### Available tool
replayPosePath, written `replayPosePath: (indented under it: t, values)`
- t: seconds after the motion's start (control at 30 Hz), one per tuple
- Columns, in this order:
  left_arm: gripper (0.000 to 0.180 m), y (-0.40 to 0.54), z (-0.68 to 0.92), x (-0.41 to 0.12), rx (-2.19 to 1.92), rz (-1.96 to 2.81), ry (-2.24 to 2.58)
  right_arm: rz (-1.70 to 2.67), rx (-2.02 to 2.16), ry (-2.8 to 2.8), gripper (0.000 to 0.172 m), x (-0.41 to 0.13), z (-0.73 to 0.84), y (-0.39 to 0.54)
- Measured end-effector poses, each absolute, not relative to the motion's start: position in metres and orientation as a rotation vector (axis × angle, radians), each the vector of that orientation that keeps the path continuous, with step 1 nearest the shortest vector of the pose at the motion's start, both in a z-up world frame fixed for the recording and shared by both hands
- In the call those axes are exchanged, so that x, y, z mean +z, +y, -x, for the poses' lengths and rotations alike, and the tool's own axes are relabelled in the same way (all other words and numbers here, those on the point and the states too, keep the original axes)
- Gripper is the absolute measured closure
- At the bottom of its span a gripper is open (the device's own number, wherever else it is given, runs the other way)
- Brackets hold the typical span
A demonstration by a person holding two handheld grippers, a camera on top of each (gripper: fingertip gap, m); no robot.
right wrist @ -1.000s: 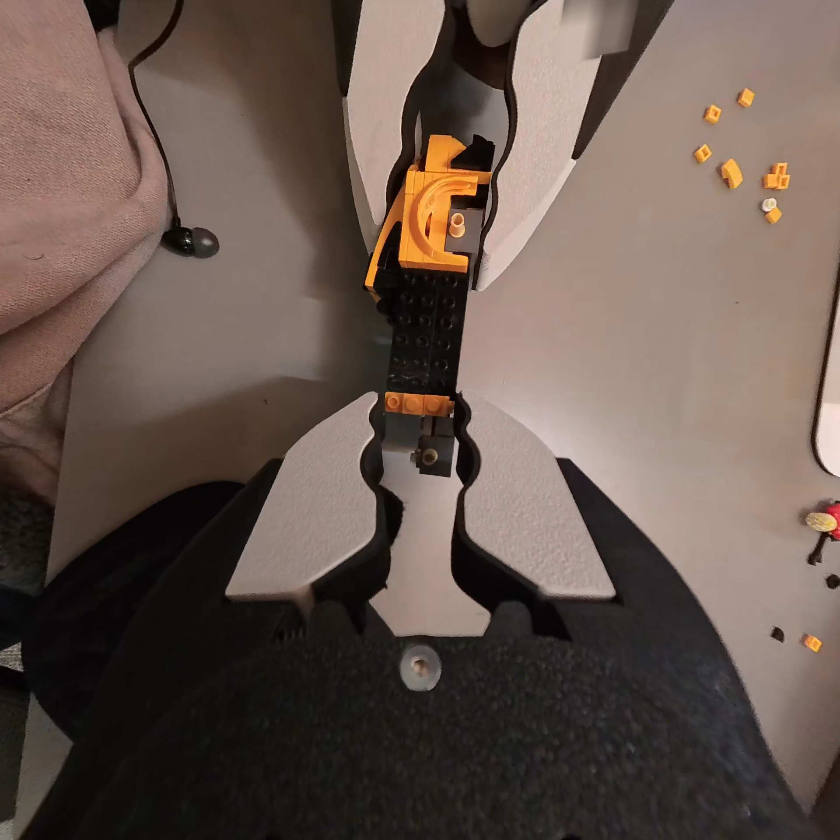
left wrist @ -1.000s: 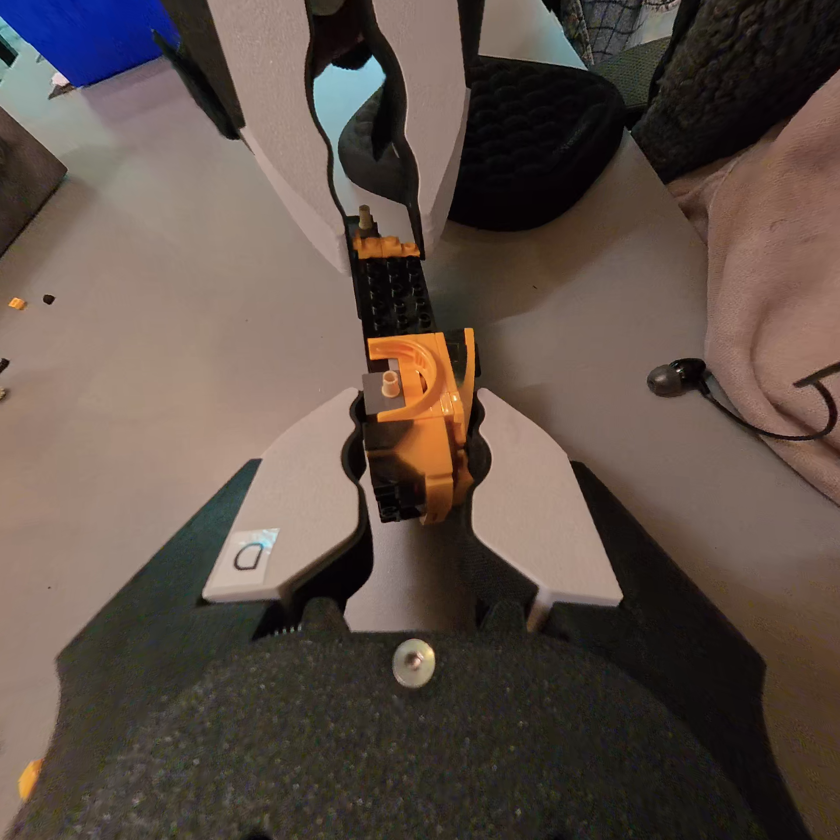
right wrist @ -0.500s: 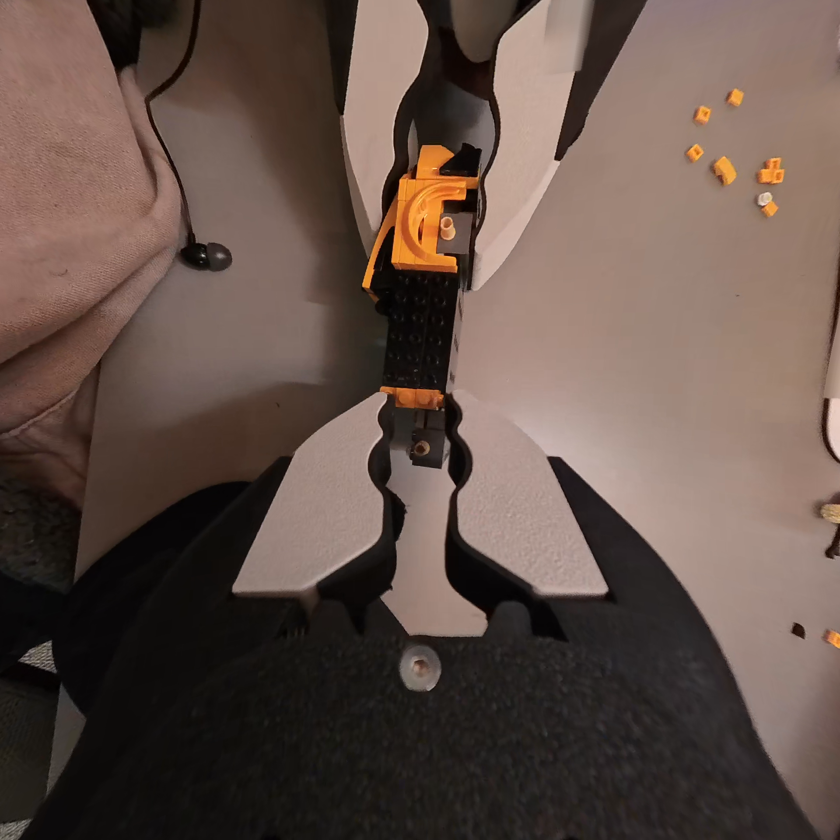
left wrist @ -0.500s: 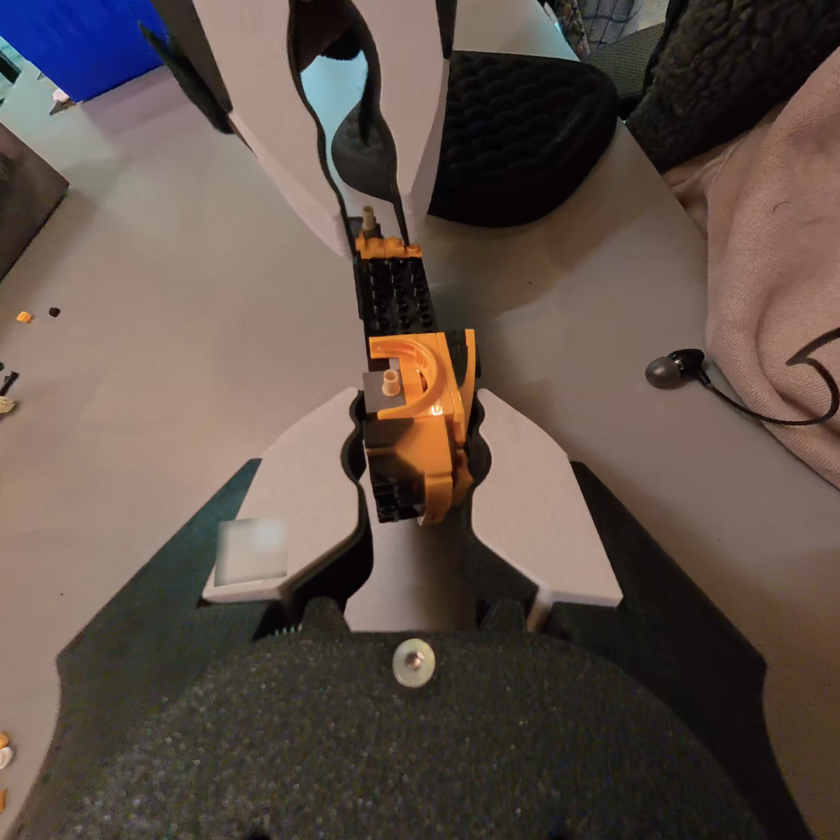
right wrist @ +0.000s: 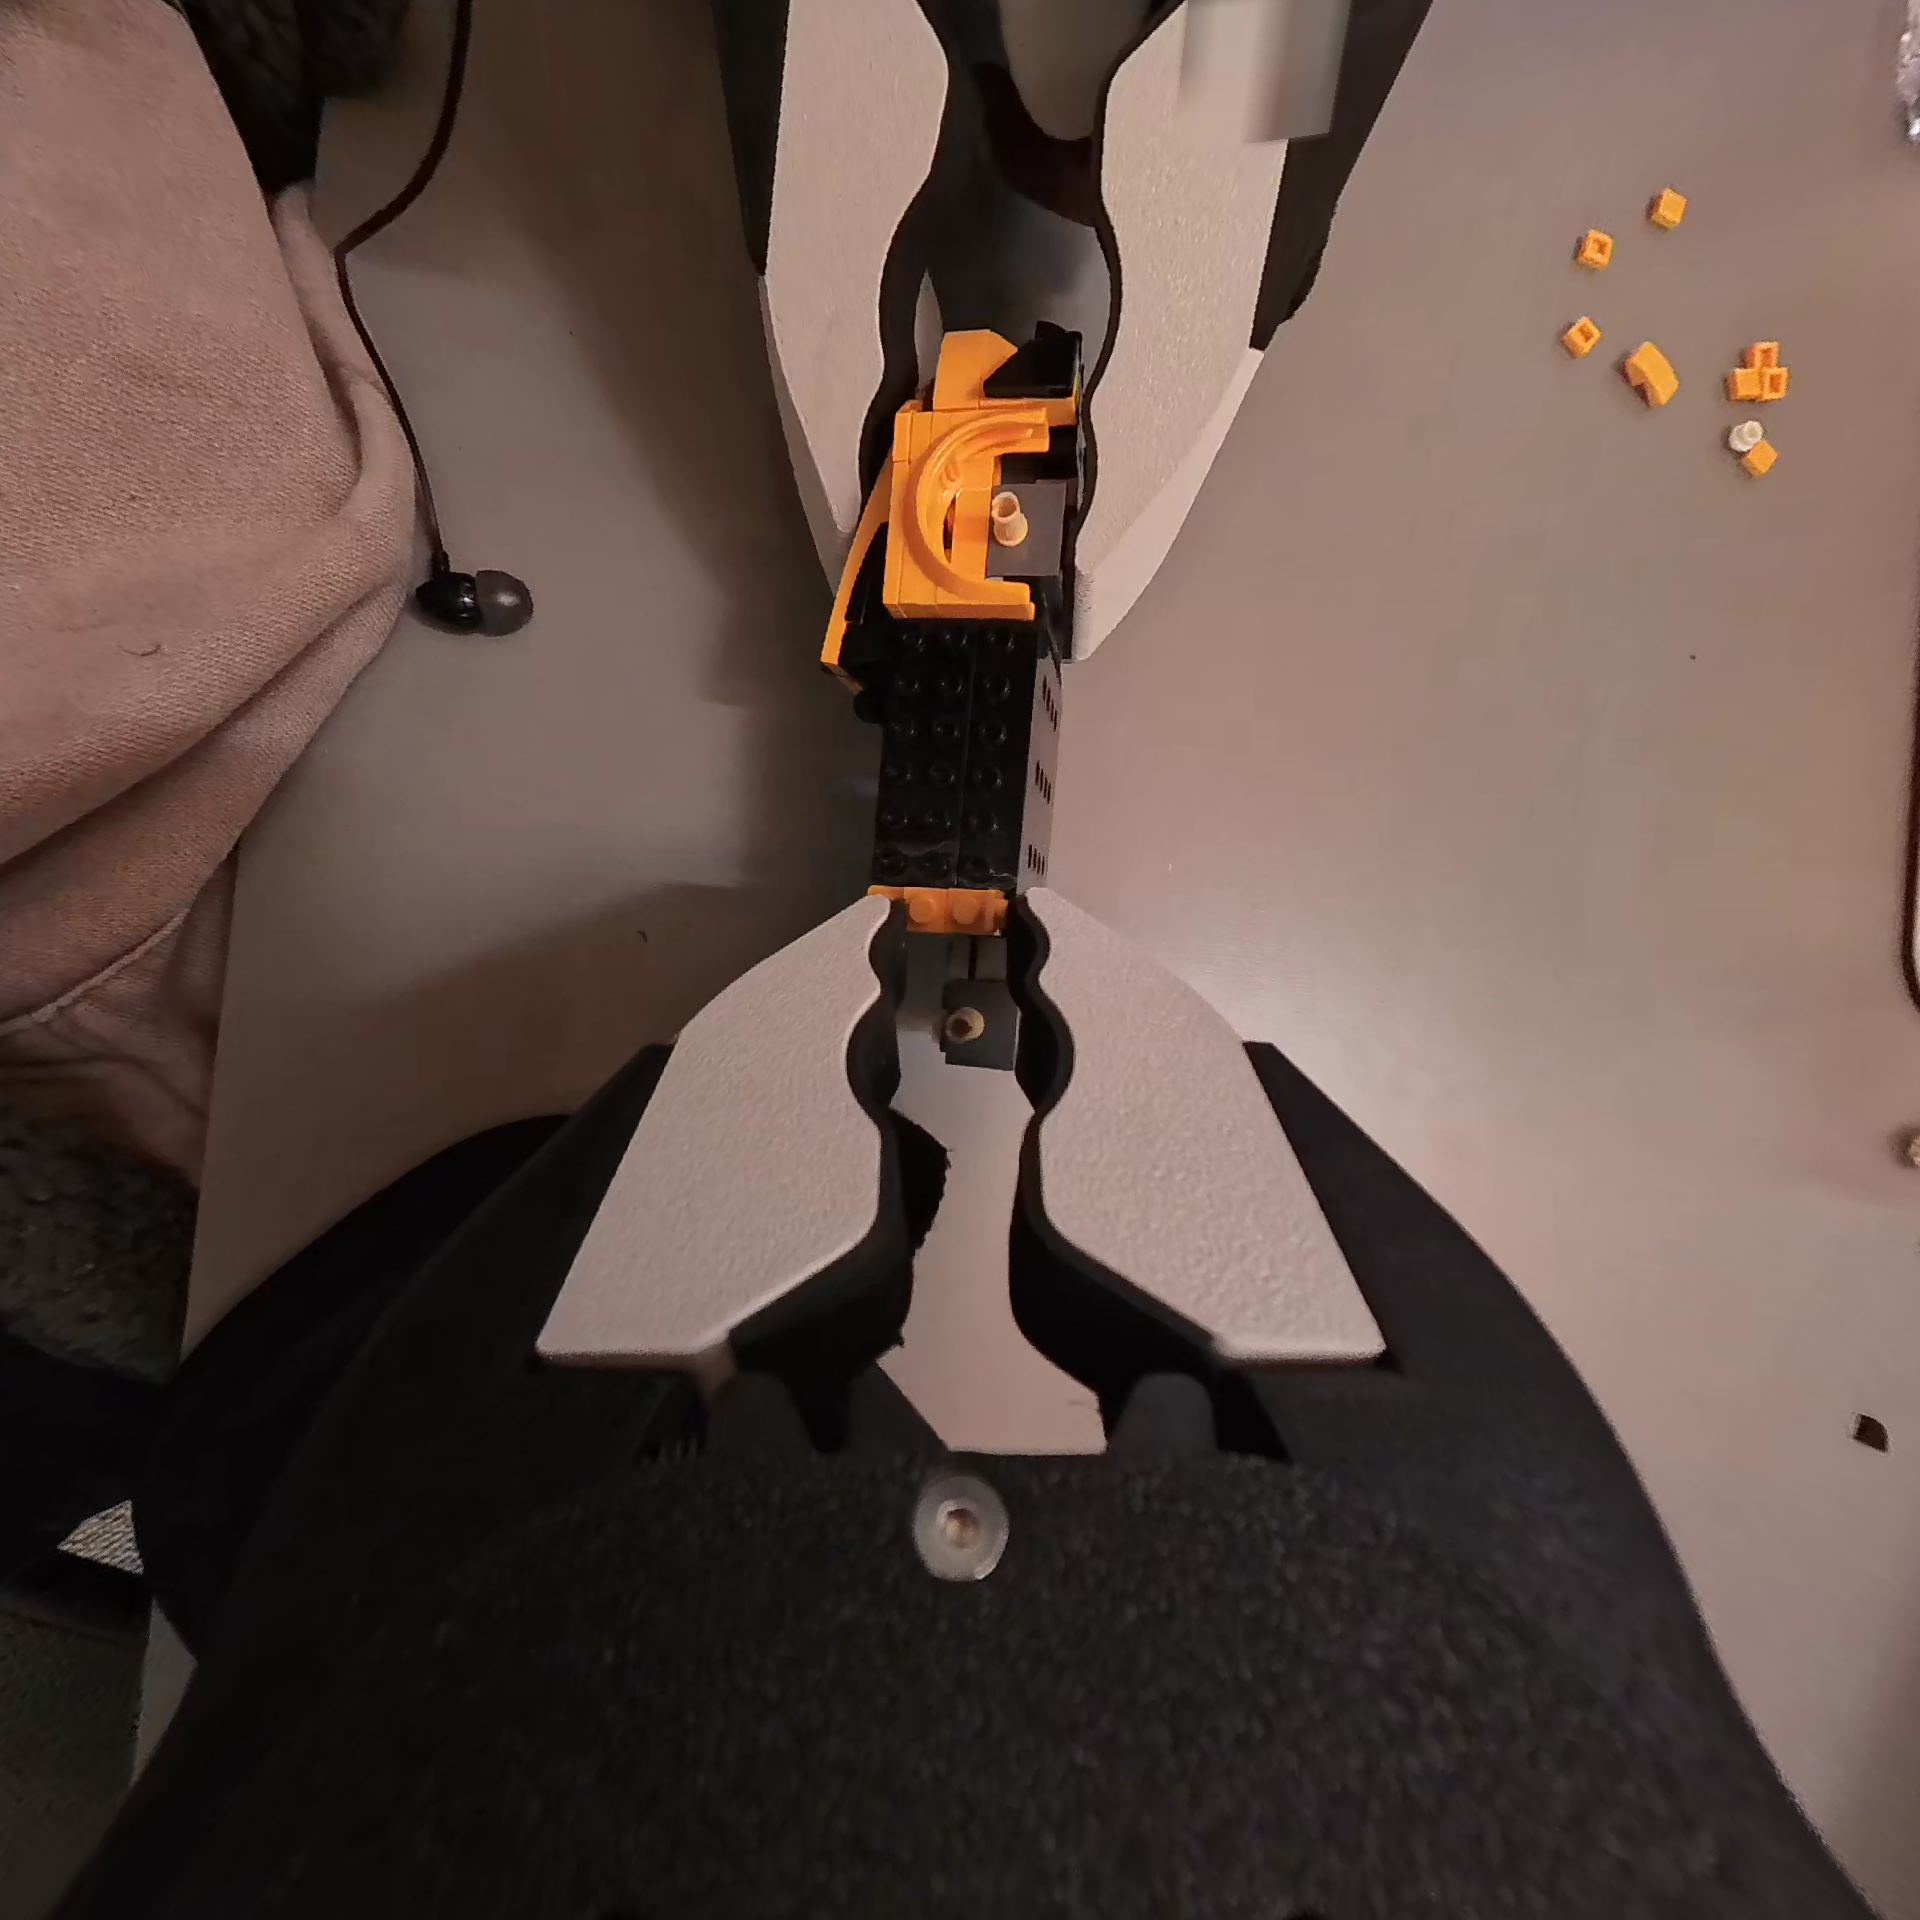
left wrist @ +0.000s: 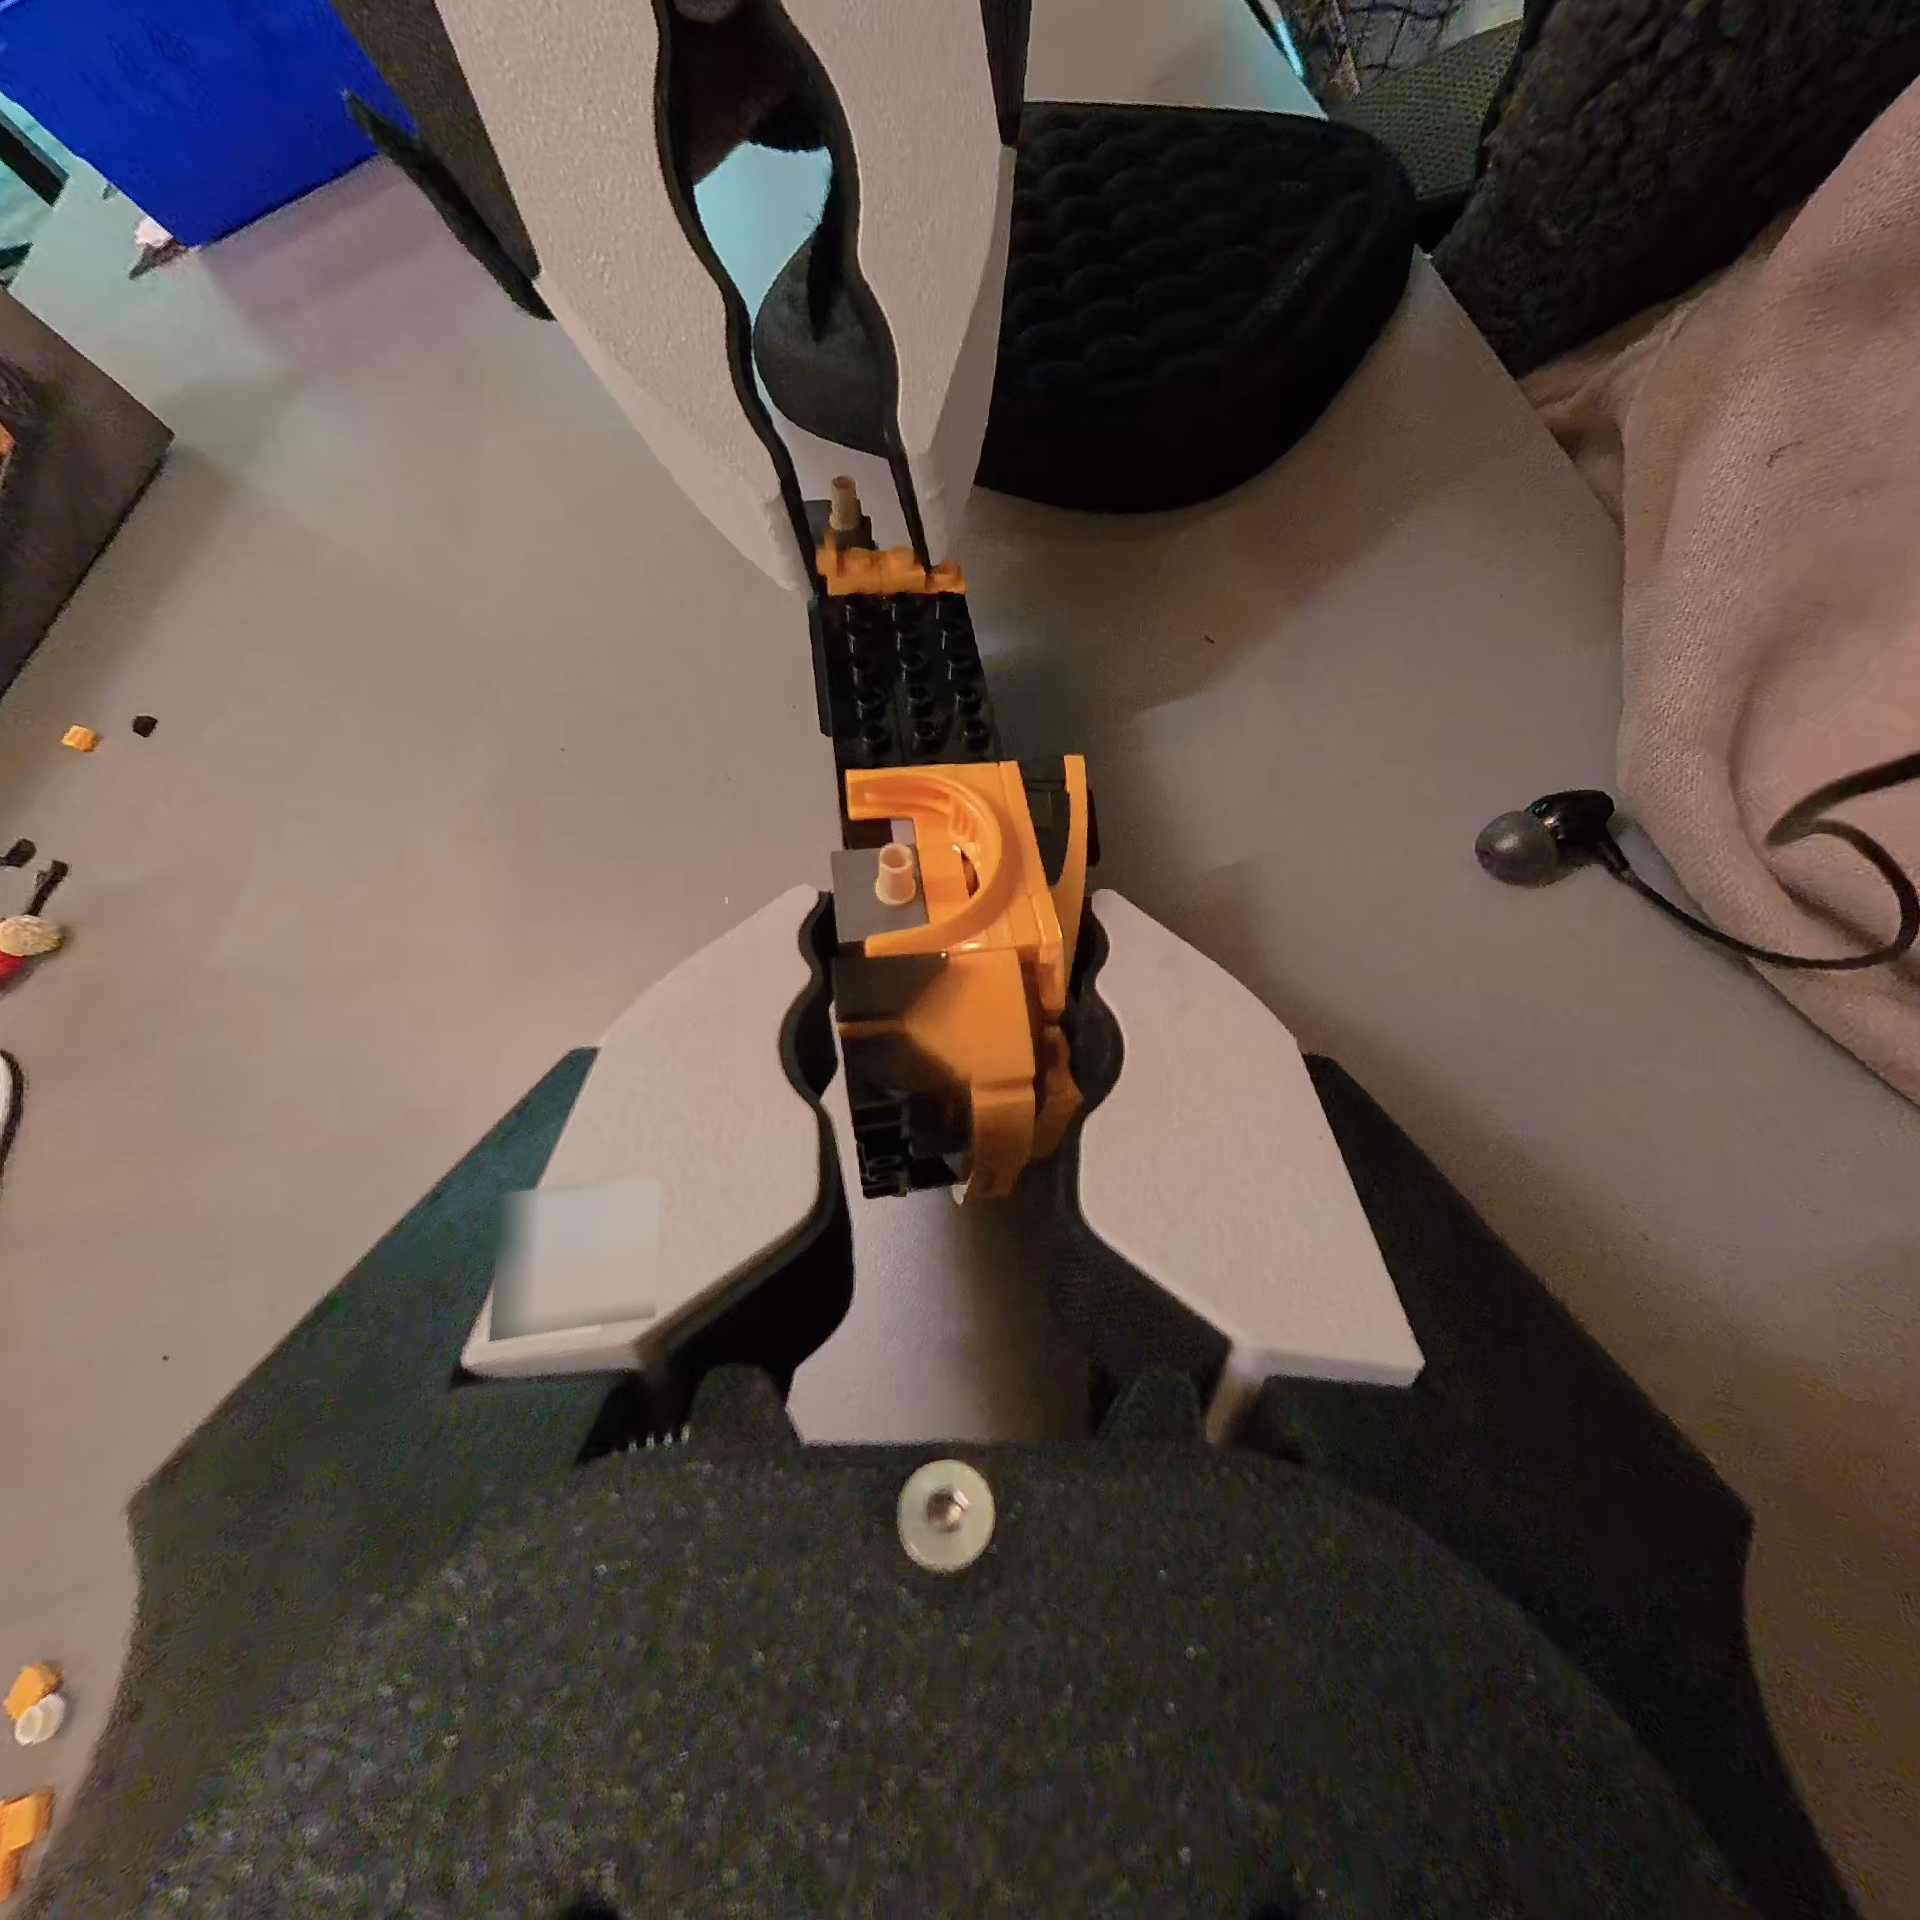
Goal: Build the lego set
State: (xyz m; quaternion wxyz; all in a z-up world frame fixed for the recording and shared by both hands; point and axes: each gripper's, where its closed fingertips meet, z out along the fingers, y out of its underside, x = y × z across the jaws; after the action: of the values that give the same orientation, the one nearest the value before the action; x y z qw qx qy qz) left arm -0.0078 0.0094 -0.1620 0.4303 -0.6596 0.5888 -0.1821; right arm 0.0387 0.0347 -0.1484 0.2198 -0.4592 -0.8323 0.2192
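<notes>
Black-and-orange brick model (left wrist: pixel 940 935) held above the grey worktop (left wrist: pixel 416 831), left hand-held gripper (left wrist: pixel 951 997) clamping its orange end, right hand-held gripper (right wrist: pixel 956 977) clamping the narrow opposite end.

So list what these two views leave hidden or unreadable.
- Underside of the brick model: hidden in both views, which look down on it.
- Earphone cable: runs off the top edge, right wrist view.
- Sticker on the left gripper: blurred.
- Small loose bricks: too small for detail.
</notes>
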Motion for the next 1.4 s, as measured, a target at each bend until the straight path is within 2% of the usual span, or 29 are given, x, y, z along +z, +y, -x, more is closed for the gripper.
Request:
replayPosePath:
  t: [0.13,0.23,0.37,1.07,1.4]
  values:
    - [0.138,0.008,0.008,-0.162,-0.414,1.607,1.493,1.267,0.605,-2.266,0.153,-0.148,-0.039,0.032]
    - [0.138,0.006,0.007,-0.163,-0.371,1.563,1.528,1.27,0.63,-2.24,0.139,-0.146,-0.042,0.03]
    - [0.138,0.006,0.008,-0.163,-0.353,1.533,1.547,1.275,0.651,-2.194,0.133,-0.146,-0.048,0.034]
    - [0.138,0.008,0.005,-0.166,-0.139,1.269,1.64,1.183,0.74,-2.066,0.138,-0.167,-0.056,0.034]
    - [0.138,0.013,0.008,-0.166,-0.37,1.444,1.516,1.245,0.82,-1.985,0.137,-0.157,-0.051,0.041]
